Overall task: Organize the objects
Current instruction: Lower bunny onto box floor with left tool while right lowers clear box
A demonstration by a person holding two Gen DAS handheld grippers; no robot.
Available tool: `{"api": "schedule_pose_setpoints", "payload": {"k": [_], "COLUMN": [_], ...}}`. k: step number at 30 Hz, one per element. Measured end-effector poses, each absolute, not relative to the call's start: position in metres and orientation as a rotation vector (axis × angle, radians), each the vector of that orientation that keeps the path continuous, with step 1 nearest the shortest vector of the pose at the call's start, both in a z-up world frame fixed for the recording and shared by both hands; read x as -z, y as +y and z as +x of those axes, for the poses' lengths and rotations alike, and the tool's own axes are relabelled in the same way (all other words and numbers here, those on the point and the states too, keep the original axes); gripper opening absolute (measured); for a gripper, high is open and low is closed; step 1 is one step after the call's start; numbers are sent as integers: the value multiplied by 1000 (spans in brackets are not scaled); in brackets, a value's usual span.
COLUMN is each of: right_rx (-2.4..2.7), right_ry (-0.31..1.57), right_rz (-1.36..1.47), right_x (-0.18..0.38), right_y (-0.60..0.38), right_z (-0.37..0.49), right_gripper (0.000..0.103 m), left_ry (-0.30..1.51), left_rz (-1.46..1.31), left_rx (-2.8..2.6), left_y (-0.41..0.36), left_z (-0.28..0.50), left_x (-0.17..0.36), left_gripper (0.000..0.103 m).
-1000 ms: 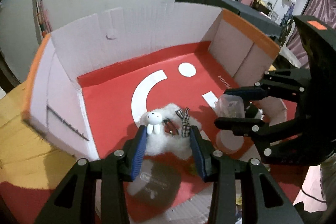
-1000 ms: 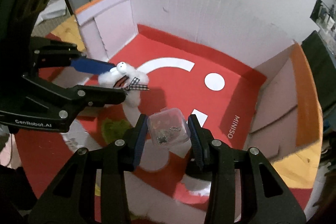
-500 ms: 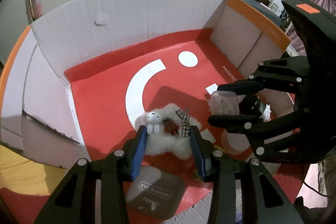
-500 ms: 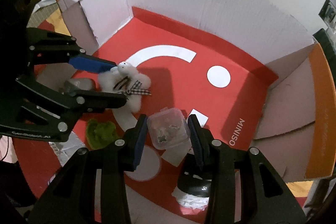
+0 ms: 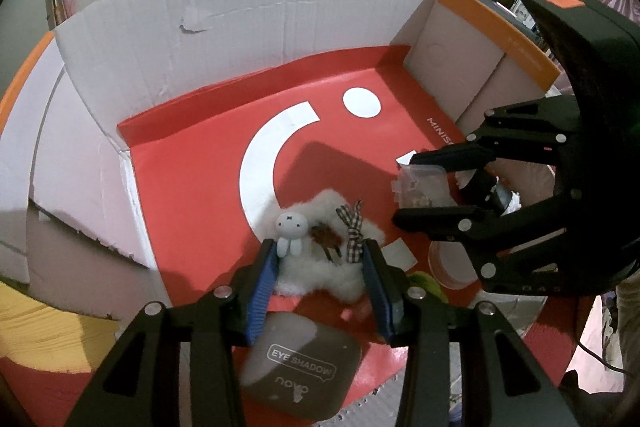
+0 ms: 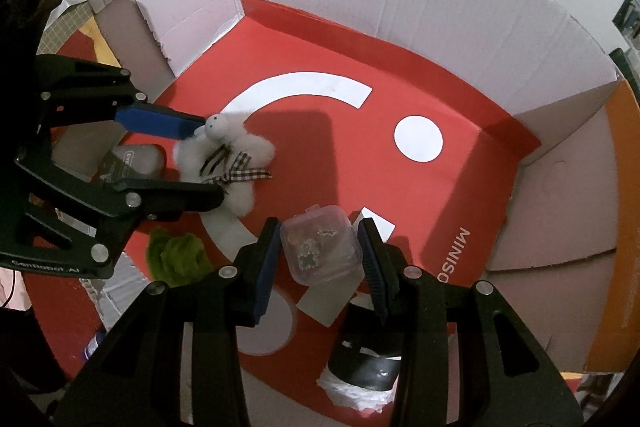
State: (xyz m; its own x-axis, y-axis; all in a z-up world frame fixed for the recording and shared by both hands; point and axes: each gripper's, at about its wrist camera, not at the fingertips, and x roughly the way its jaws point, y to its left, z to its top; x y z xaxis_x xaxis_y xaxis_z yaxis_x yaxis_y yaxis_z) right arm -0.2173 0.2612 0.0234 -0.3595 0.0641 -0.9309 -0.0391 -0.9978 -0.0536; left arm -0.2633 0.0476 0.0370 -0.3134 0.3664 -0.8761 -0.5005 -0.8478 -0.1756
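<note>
Both grippers hang over an open cardboard box with white walls and a red floor printed with a white arc and dot.

The left wrist view shows the left gripper from behind, its jaws partly open and closed on a fluffy white plush that carries a small rabbit figure and a checked ribbon. Only this view shows the lid of the grey eye shadow case lying below the jaws, its lettering legible.

The right wrist view shows the right gripper with jaws fairly narrow, clamped on a small clear plastic case with tiny trinkets inside, held above the red floor near the box's front. Only here do a green fuzzy clump and a black round container sitting on crumpled white plastic show clearly.

Both grippers point steeply downward into the box, side by side, the plush to the left of the clear case.
</note>
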Motion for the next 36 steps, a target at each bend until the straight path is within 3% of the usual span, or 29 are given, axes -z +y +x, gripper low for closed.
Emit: {"api": "schedule_pose_setpoints", "payload": {"k": [36], "right_rx": [-2523], "right_ry": [-2], "right_rz": [-1742], "right_x": [-30], "right_y": [252], "right_z": [-216], "right_gripper": [44], "left_ry": [164], "left_rz": [-1397], "left_rx": [-2185], "left_y": [43], "left_z": [-258], "left_x": [-42], "left_gripper": [57]}}
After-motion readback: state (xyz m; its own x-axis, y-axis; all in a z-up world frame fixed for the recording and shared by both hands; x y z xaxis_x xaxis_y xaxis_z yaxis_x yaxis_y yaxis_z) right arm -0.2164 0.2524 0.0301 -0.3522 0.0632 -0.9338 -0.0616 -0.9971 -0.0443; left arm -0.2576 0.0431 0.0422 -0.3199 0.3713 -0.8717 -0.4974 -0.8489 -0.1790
